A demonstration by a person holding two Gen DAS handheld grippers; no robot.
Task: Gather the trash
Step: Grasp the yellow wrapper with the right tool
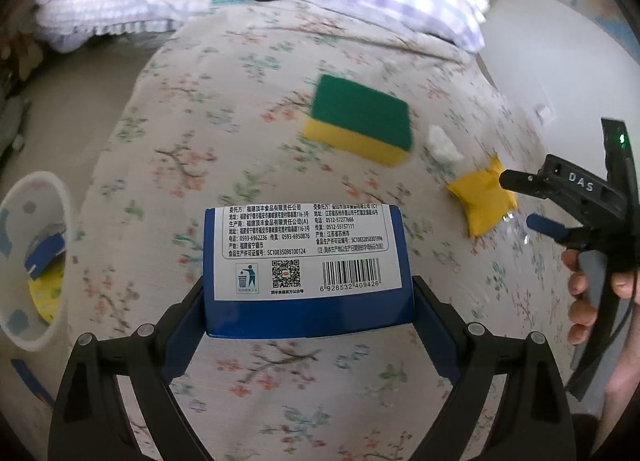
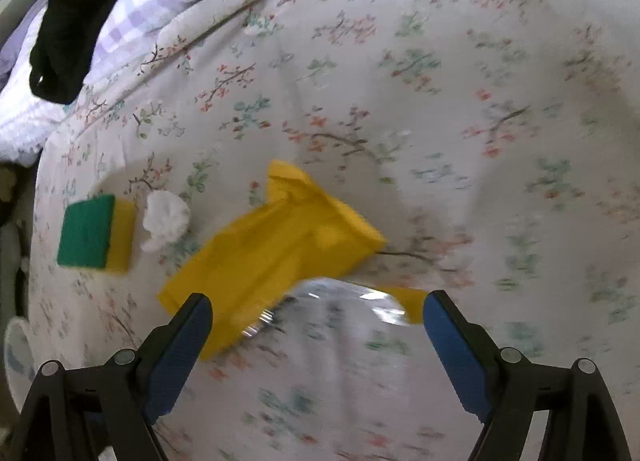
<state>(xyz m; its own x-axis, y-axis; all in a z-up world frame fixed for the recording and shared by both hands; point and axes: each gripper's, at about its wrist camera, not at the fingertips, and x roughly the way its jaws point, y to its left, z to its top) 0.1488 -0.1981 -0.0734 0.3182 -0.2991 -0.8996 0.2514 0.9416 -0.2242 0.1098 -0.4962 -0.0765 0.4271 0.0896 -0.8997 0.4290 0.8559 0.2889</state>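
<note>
My left hand-held gripper (image 1: 308, 301) clamped wide on a blue box (image 1: 308, 273) above the floral bed (image 1: 240, 109), my right hand-held gripper (image 2: 318, 313) spread open, empty, over clear plastic wrap (image 2: 340, 301) beside a yellow packet (image 2: 280, 245)

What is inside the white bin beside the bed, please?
Inside the white bin, a blue box piece and a yellow wrapper are visible. The near wall hides the bottom, so anything lying deeper cannot be seen.

Soft daylight, motion blur throughout, fisheye bending, dark vignetted corners
</note>
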